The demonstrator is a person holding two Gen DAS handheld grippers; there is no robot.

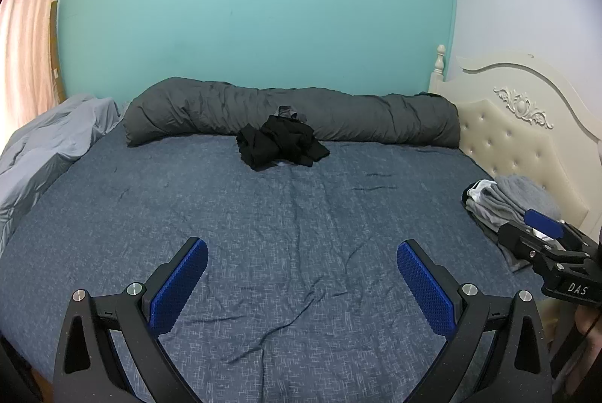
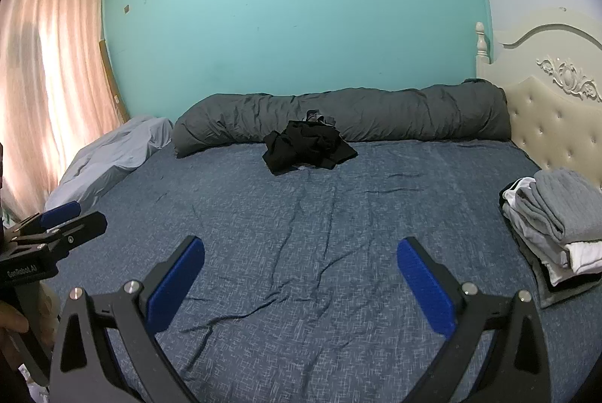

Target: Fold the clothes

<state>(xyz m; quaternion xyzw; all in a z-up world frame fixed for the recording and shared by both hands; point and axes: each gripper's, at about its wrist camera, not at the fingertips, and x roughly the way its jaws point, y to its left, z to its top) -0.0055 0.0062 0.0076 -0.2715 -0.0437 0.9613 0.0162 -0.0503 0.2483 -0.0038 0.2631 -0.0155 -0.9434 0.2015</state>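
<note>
A crumpled heap of black clothes [image 1: 280, 143] [image 2: 308, 147] lies at the far middle of the bed, against a rolled dark grey duvet. A stack of folded grey and white clothes [image 1: 504, 201] [image 2: 553, 226] sits at the right edge by the headboard. My left gripper [image 1: 301, 248] hovers open over the bare blue sheet, far short of the heap, with nothing between its blue pads. My right gripper [image 2: 301, 247] is open too, empty, beside the left one and just left of the folded stack. Each gripper shows at the other view's side edge.
The blue patterned sheet [image 1: 301, 215] covers the bed. A rolled dark grey duvet [image 1: 293, 113] runs along the teal wall. A light grey blanket [image 1: 49, 147] is bunched at the left. A cream padded headboard [image 2: 557, 124] bounds the right, a pink curtain [image 2: 49, 83] the left.
</note>
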